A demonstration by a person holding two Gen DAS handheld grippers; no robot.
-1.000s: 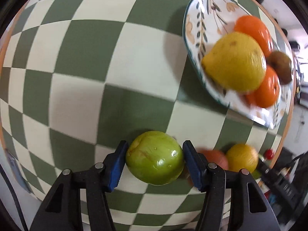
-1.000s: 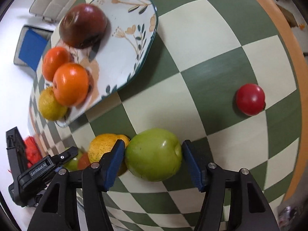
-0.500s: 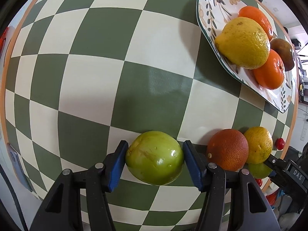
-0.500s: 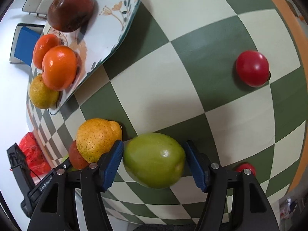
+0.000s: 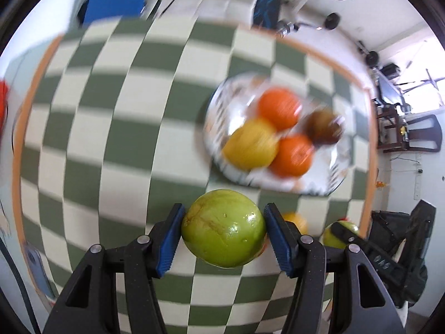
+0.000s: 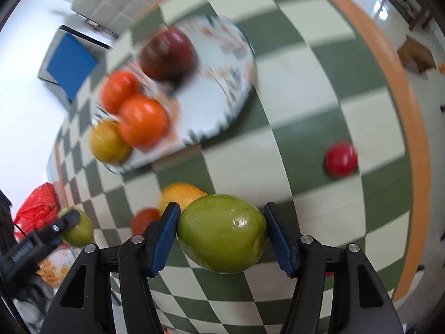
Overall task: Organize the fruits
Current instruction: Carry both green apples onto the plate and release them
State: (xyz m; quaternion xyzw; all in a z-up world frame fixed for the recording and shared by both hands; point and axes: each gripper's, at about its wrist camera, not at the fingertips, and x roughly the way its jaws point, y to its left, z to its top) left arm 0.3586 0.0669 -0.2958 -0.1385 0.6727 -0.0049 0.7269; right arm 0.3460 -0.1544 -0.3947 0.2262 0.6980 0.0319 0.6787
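My left gripper (image 5: pixel 224 229) is shut on a green fruit (image 5: pixel 224 228), held above the checkered table. My right gripper (image 6: pixel 221 233) is shut on a second green fruit (image 6: pixel 222 233), also held up. A patterned plate (image 5: pixel 328 167) beyond the left gripper holds two oranges (image 5: pixel 294 153), a yellow lemon (image 5: pixel 250 147) and a dark brown fruit (image 5: pixel 324 126). The same plate (image 6: pixel 228 91) shows in the right wrist view at the upper left. A yellow-orange citrus (image 6: pixel 182 193) and a red-orange fruit (image 6: pixel 144 218) lie on the table just behind the right gripper. Both views are motion-blurred.
A small red fruit (image 6: pixel 341 160) lies on the table to the right, near its orange edge (image 6: pixel 400 105). A red bag (image 6: pixel 37 204) sits off the table at the left. Chairs and equipment stand beyond the table's far side.
Both grippers have risen and tilted up with their green fruits. The plate now sits further ahead in both views and the room beyond the table has come into sight.
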